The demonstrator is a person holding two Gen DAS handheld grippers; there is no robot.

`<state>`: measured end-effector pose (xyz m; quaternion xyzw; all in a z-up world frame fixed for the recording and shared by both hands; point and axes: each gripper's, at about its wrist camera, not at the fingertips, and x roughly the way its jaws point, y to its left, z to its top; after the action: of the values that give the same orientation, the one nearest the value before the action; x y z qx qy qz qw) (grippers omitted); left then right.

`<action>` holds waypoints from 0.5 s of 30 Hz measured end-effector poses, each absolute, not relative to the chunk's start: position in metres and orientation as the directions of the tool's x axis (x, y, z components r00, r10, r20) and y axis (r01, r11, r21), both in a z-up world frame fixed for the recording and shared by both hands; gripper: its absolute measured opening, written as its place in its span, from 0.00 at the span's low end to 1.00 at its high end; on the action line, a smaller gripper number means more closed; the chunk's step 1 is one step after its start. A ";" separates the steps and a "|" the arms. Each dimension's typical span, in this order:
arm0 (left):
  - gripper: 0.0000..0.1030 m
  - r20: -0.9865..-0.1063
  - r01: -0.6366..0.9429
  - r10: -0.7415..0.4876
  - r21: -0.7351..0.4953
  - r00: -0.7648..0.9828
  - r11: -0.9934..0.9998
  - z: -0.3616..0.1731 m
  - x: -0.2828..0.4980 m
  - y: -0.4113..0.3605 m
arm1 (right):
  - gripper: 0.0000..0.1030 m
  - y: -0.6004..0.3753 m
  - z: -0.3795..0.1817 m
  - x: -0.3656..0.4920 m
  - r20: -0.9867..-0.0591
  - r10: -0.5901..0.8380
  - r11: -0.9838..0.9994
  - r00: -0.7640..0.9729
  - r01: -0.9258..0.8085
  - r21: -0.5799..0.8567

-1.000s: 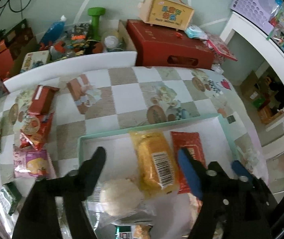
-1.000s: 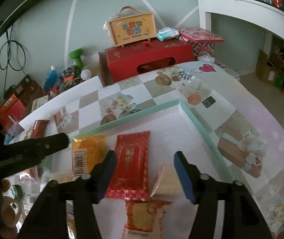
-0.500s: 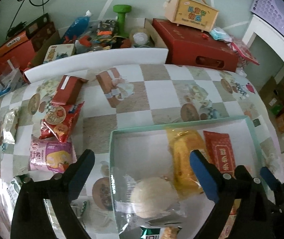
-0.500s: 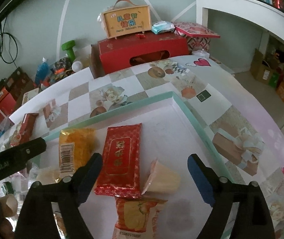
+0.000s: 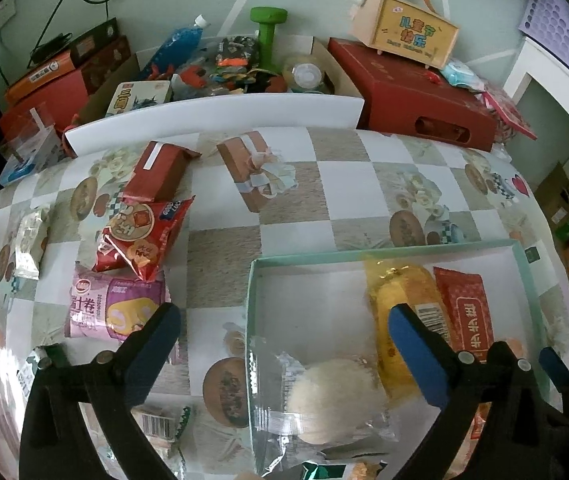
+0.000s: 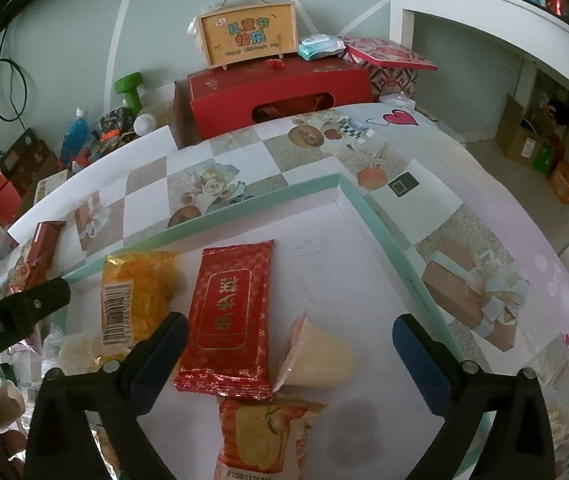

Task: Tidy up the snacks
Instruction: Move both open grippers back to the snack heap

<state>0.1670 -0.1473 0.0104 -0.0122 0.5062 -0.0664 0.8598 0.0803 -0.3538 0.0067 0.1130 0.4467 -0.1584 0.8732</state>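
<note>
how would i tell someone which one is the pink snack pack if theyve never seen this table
Start at the mint-rimmed tray on the checkered tablecloth and look left, outside it. The pink snack pack lies flat just below the red crinkled bags. It alone is pink, showing a swirled roll cake.

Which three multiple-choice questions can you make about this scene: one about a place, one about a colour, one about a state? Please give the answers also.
1. Where does the red flat packet lie?
A. inside the tray
B. on the red box
C. on the floor

2. What colour is the dumbbell?
A. blue
B. green
C. yellow

3. How is the right gripper?
A. shut on a packet
B. open and empty
C. shut on a cup

Answers: 1 A, the tray's rim surrounds it; 2 B, plainly green; 3 B, its fingers stand wide apart, nothing between them.
</note>
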 end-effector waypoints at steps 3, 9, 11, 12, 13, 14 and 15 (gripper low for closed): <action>1.00 -0.870 0.098 -0.125 -0.089 0.478 0.991 0.009 0.167 -0.146 | 1.00 -0.354 0.007 0.081 -0.817 -0.176 0.923 0.549 0.381 0.057; 1.00 -0.867 0.097 -0.145 -0.112 0.476 0.989 0.011 0.165 -0.140 | 1.00 -0.352 0.008 0.081 -0.816 -0.182 0.925 0.548 0.377 0.047; 1.00 -0.866 0.101 -0.150 -0.116 0.478 0.988 0.014 0.163 -0.137 | 1.00 -0.350 0.009 0.082 -0.815 -0.184 0.927 0.549 0.373 0.043; 1.00 -0.865 0.102 -0.153 -0.118 0.478 0.988 0.015 0.162 -0.136 | 1.00 -0.349 0.010 0.082 -0.814 -0.184 0.928 0.550 0.371 0.041; 1.00 -0.864 0.104 -0.158 -0.123 0.479 0.987 0.017 0.162 -0.134 | 1.00 -0.348 0.011 0.082 -0.813 -0.186 0.928 0.552 0.369 0.039; 1.00 -0.862 0.104 -0.161 -0.126 0.481 0.987 0.019 0.161 -0.131 | 1.00 -0.347 0.013 0.081 -0.810 -0.188 0.929 0.556 0.369 0.038; 1.00 -0.860 0.104 -0.161 -0.127 0.484 0.986 0.022 0.160 -0.128 | 1.00 -0.345 0.015 0.081 -0.807 -0.188 0.929 0.560 0.368 0.039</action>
<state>0.1599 -0.1278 0.0219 -0.0288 0.5020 -0.0769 0.8610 0.0814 -0.3451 0.0148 0.1022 0.4413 -0.1586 0.8773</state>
